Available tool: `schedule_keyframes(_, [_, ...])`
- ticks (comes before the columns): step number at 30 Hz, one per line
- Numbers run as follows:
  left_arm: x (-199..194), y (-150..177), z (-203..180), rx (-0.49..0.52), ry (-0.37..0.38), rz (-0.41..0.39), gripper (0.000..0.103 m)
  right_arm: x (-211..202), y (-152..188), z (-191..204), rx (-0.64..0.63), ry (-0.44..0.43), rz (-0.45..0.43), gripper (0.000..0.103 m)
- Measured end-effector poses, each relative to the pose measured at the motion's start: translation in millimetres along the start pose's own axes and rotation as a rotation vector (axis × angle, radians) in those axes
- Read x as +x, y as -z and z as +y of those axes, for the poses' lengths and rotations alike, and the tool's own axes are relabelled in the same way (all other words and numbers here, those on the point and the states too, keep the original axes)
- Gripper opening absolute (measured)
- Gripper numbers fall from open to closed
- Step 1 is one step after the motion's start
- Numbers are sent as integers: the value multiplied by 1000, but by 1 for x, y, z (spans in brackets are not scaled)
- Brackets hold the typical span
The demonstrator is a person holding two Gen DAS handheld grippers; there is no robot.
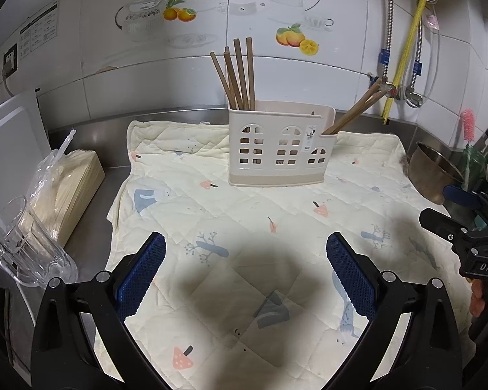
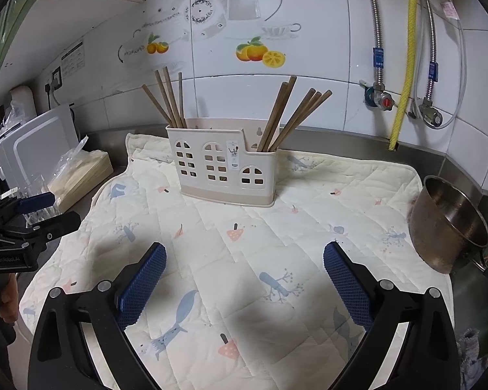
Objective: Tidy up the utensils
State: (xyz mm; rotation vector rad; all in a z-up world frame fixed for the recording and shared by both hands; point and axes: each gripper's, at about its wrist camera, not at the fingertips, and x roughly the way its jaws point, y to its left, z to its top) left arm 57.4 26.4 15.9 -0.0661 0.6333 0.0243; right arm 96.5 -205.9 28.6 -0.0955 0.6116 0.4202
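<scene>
Far left on the steel surface (image 1: 91, 221): clear glass mug (image 1: 26, 247) tipped near the edge, just beside a bagged stack of pale sheets (image 1: 78, 188), white board (image 1: 9, 136) leaning behind. Next over, quilted cloth (image 1: 276, 201) spread flat, printed with mushrooms and blue trees. Left hand-held gripper (image 1: 245, 276) hovering low above the cloth's near part, blue pads (image 1: 140, 276) spread wide, nothing between them. Toward the back of the cloth, cream utensil holder (image 1: 279, 149) standing upright with window-shaped cutouts. Left compartment: bunch of brown chopsticks (image 1: 237, 74) upright, slightly fanned. Right, lower compartment: more chopsticks (image 2: 292, 117) leaning out to the right. Right hand-held gripper (image 2: 244, 279) likewise above the cloth, jaws wide apart and empty, well short of the holder. Far right, steel bowl (image 2: 449, 224) tilted at the cloth's edge. Behind, tiled wall (image 2: 325, 48) with fruit decals, yellow hose (image 2: 406, 58) and braided pipes.
</scene>
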Motion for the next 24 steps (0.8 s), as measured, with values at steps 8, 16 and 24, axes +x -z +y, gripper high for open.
schedule_keyframes(8, [-4,0,-1,-2,7,-21,98,-1,0,-2,3,-1,1,94])
schedule_keyframes(16, [-4,-1,2,-12,4,-18,98,0,2,-2,5,-3,2,94])
schedule_keyframes(24, [-2,-1,2,-11,3,-13,98,0,3,-4,9,-2,2,94])
